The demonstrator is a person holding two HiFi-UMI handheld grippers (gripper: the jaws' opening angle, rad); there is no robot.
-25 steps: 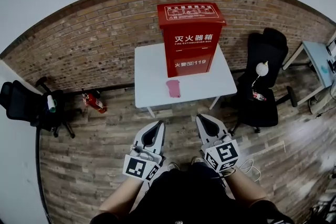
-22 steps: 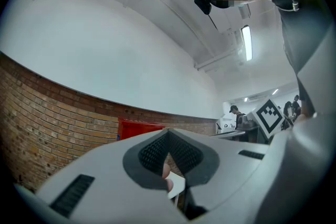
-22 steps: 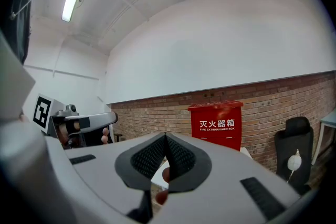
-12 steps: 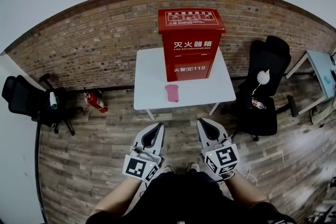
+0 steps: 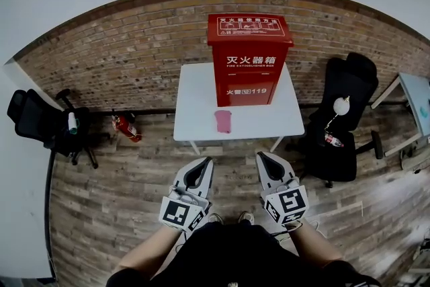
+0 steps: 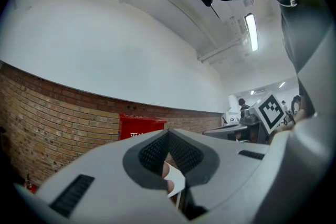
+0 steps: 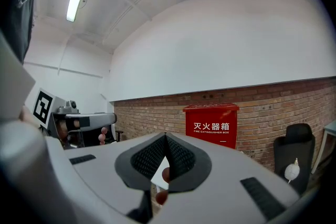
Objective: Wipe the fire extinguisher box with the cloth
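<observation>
The red fire extinguisher box stands upright at the back of a white table against the brick wall. A pink cloth lies on the table in front of the box. My left gripper and right gripper are side by side above the wooden floor, short of the table's front edge, and point toward it. Both are shut with nothing held. The box shows over the shut left gripper, and the box also stands beyond the shut right gripper.
A black office chair and a small red extinguisher on the floor are left of the table. Another black chair stands to its right, with a desk at the far right edge. Wooden floor lies between me and the table.
The table and box have slid slightly right and down in the head view as I moved. Both grippers stay shut, side by side, still short of the table.
</observation>
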